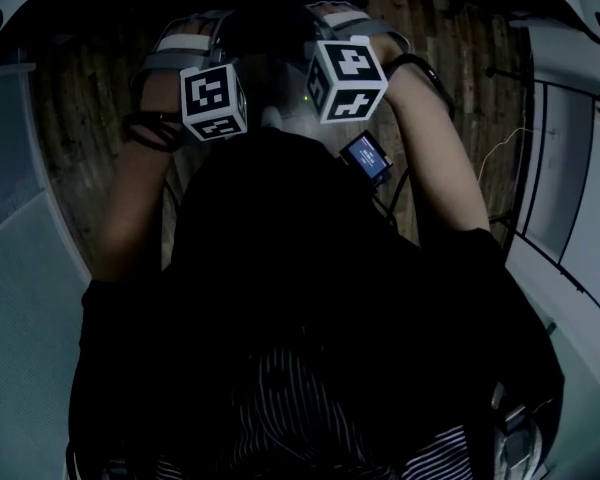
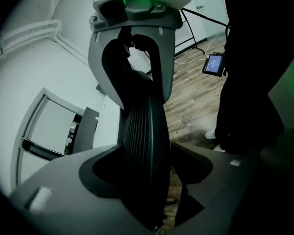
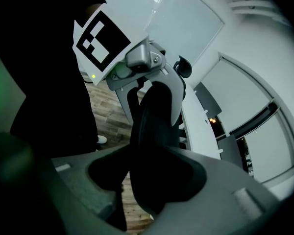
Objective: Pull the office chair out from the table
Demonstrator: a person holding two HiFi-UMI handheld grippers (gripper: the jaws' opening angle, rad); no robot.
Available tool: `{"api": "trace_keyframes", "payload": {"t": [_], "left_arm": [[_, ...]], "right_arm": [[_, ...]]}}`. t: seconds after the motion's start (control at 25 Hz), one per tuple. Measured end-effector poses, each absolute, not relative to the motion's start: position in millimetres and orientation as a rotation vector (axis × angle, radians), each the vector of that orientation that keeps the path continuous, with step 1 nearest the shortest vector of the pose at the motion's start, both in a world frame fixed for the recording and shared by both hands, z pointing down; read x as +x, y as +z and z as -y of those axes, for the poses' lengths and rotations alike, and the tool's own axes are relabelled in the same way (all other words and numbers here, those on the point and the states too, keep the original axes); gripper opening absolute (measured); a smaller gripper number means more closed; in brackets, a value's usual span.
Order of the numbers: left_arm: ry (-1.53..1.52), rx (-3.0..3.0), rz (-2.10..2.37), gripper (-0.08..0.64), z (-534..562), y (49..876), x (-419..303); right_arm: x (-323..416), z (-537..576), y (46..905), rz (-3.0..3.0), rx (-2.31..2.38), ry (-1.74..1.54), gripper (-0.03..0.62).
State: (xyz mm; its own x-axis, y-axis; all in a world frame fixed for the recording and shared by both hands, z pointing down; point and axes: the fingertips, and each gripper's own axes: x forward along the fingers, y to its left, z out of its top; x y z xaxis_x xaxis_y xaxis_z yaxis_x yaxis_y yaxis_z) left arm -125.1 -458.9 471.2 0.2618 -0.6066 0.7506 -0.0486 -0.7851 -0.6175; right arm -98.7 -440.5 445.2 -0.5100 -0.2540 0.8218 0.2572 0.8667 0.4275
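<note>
The office chair's black mesh backrest runs edge-on between the jaws of my left gripper, which is shut on its top rim. My right gripper is shut on the same rim, a short way along it. Each gripper view shows the other gripper clamped further up the rim. In the head view both marker cubes sit side by side, left gripper and right gripper, with the dark chair top between them. The seat and the wheels are hidden.
Wooden floor lies under the chair. A white desk runs behind it, and pale table surfaces curve along the right and left. A small lit screen hangs at the person's waist. The person's dark body fills the lower head view.
</note>
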Motion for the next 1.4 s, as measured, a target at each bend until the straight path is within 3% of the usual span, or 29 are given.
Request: {"api": "trace_keyframes", "payload": {"t": [0.68,1.4], "left_arm": [[-1.568,-2.019,-0.635,0.316,408.4,470.1,-108.4],[-1.555,-1.98,-0.578,0.322,230.6,475.4,-118.5]], "right_arm": [[-75.5,392.1,447.8,2.005,0.017,-0.64,0.198],[-86.7,214.8,447.8,2.016,0.078,-0.59,0.207]]}}
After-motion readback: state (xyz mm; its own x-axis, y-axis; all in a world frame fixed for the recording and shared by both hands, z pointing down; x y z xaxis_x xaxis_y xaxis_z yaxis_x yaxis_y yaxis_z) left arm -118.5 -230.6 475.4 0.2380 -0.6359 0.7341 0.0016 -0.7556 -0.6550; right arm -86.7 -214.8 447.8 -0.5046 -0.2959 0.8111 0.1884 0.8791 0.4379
